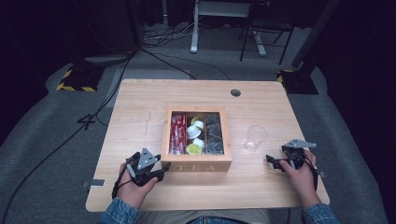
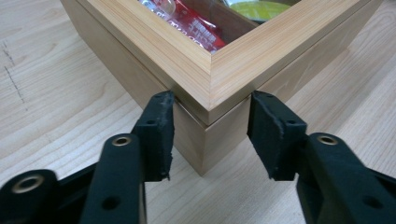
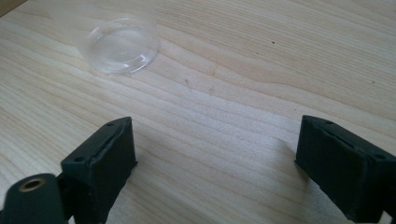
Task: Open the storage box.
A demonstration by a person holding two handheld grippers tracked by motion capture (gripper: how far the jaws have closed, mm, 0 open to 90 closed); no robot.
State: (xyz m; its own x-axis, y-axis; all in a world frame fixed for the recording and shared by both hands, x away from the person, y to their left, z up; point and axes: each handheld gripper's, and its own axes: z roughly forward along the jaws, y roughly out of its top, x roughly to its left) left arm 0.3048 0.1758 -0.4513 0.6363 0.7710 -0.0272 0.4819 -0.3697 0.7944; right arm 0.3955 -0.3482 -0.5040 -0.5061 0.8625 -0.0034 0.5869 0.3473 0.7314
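Note:
A wooden tea box (image 1: 197, 163) with a glass-window lid stands mid-table, marked TEA on its front. Through the window I see red packets (image 1: 177, 133), white and yellow pods (image 1: 195, 135) and dark packets (image 1: 214, 133). My left gripper (image 1: 163, 169) is at the box's near left corner. In the left gripper view that corner (image 2: 219, 70) sits between the jaws of the left gripper (image 2: 210, 135), and both pads (image 2: 161, 126) press on its two faces at the lid seam. My right gripper (image 1: 273, 162) rests open over bare wood, right of the box. A clear plastic cup (image 1: 255, 137) stands just beyond it, apart from the right gripper (image 3: 215, 158).
The wooden table (image 1: 140, 102) has a round cable hole (image 1: 236, 92) at the back right. The cup (image 3: 119, 44) appears upper left in the right gripper view. On the floor behind are cables (image 1: 163, 37), a desk leg and a chair base.

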